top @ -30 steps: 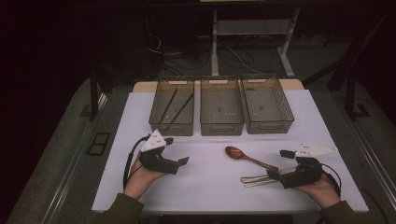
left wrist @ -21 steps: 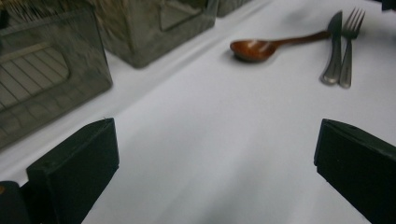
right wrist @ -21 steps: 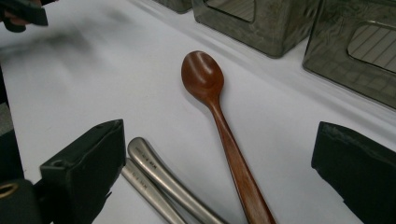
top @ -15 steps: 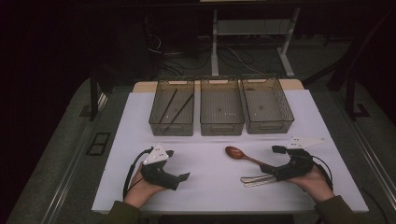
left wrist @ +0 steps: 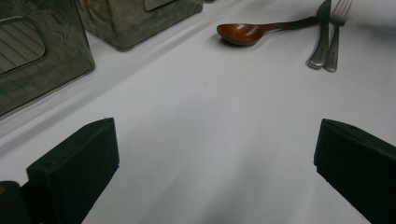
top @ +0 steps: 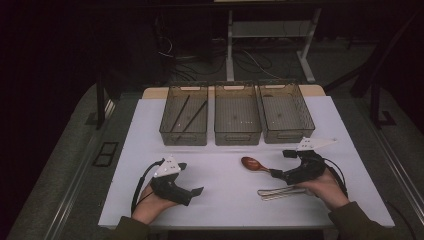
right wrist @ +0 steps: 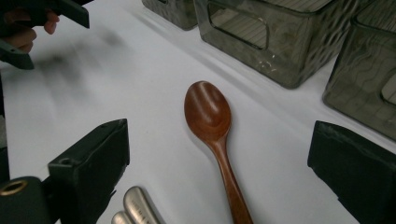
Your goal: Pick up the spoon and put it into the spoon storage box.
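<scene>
A brown wooden spoon (top: 254, 164) lies right of the table's middle, bowl toward the left. My right gripper (top: 276, 174) is open and low over its handle. In the right gripper view the spoon (right wrist: 208, 111) lies between the two spread jaws, touching neither. A metal knife and fork (top: 280, 192) lie side by side just in front of the spoon, their handle ends (right wrist: 139, 205) beside my right gripper's left jaw. My left gripper (top: 195, 191) rests open near the front left, holding nothing. Its own view looks across bare table to the spoon (left wrist: 243, 33), knife (left wrist: 320, 39) and fork (left wrist: 334, 39).
Three smoky see-through bins stand in a row at the back. The left bin (top: 165, 131) holds two dark chopsticks (top: 186, 116); the middle bin (top: 237, 135) and right bin (top: 306, 117) look empty. A white sheet (top: 225, 200) covers the table between the grippers.
My right gripper has moved left and away from the front edge, coming over the spoon's handle. My left gripper has slid a little nearer the front edge. The cutlery has not moved.
</scene>
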Available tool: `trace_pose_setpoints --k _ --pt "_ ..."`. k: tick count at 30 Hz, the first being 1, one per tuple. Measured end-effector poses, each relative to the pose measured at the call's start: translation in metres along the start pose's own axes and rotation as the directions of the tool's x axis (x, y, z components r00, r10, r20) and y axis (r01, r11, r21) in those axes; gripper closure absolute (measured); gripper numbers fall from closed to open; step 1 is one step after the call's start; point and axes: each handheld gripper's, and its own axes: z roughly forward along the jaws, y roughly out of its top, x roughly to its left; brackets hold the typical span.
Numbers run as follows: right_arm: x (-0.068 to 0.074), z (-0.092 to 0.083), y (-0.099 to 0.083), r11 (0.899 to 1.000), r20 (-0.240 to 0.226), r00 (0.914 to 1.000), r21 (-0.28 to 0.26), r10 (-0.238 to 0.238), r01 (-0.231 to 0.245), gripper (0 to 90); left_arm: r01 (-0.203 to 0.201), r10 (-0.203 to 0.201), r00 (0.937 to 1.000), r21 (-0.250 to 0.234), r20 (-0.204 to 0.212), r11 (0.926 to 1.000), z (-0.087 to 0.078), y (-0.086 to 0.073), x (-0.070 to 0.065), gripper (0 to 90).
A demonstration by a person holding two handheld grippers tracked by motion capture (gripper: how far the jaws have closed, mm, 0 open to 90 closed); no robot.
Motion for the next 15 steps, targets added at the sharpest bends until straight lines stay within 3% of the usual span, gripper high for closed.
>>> trace_pose_setpoints --k 15 --pt "-0.007 0.025 0.024 1.0 -0.013 0.9998 0.004 0.013 -0.012 4.9 -0.018 0.018 0.9998 -0.004 -0.007 0.9998 0.001 -0.003 0.001 0.0"
